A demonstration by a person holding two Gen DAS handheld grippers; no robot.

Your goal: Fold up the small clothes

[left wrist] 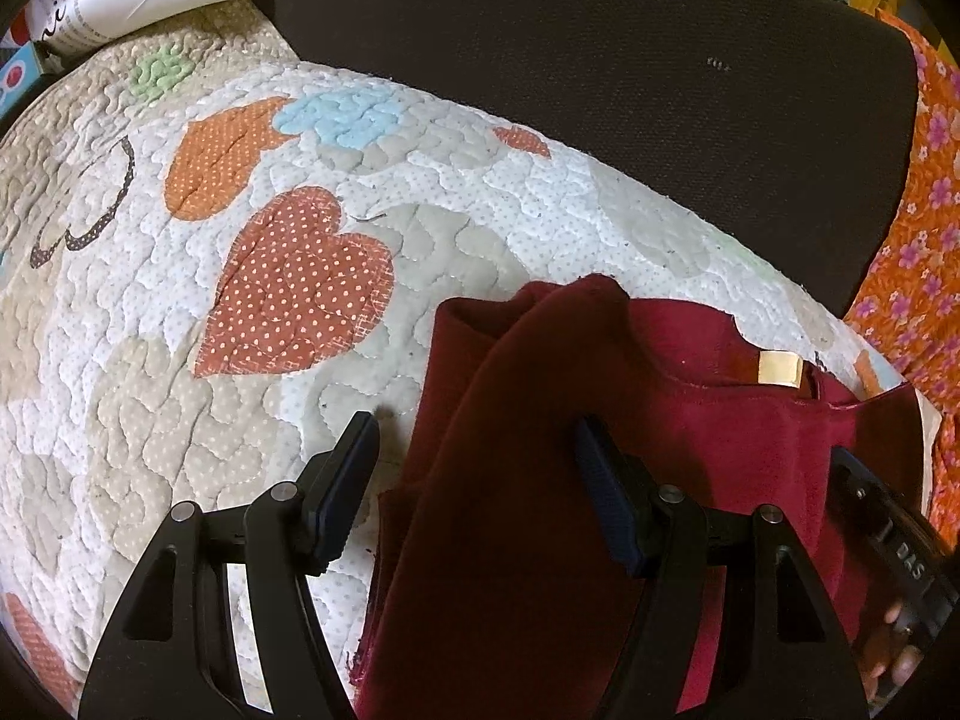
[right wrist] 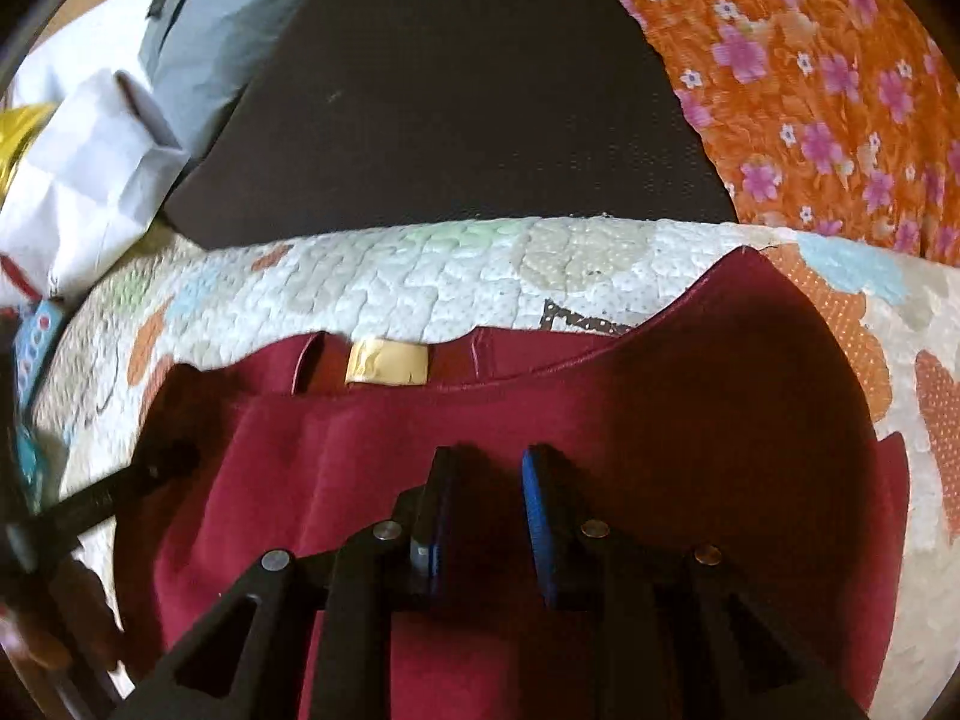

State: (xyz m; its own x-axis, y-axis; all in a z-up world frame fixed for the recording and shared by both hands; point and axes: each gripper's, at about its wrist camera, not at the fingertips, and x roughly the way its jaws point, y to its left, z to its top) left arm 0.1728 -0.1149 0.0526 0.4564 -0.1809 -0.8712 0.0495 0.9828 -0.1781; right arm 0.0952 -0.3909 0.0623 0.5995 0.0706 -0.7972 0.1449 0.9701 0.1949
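A small dark red garment with a tan neck label lies on a quilted mat. In the left wrist view its left part is folded over toward the middle. My left gripper is open, its jaws wide apart over that folded edge, holding nothing. In the right wrist view the garment fills the lower frame, label near the collar. My right gripper hovers over the cloth with a narrow gap between its blue pads; nothing shows between them.
The quilted mat has heart patches. A dark cushion lies behind it. Orange floral cloth is at the right. White paper is at the far left. The other gripper shows at the lower right.
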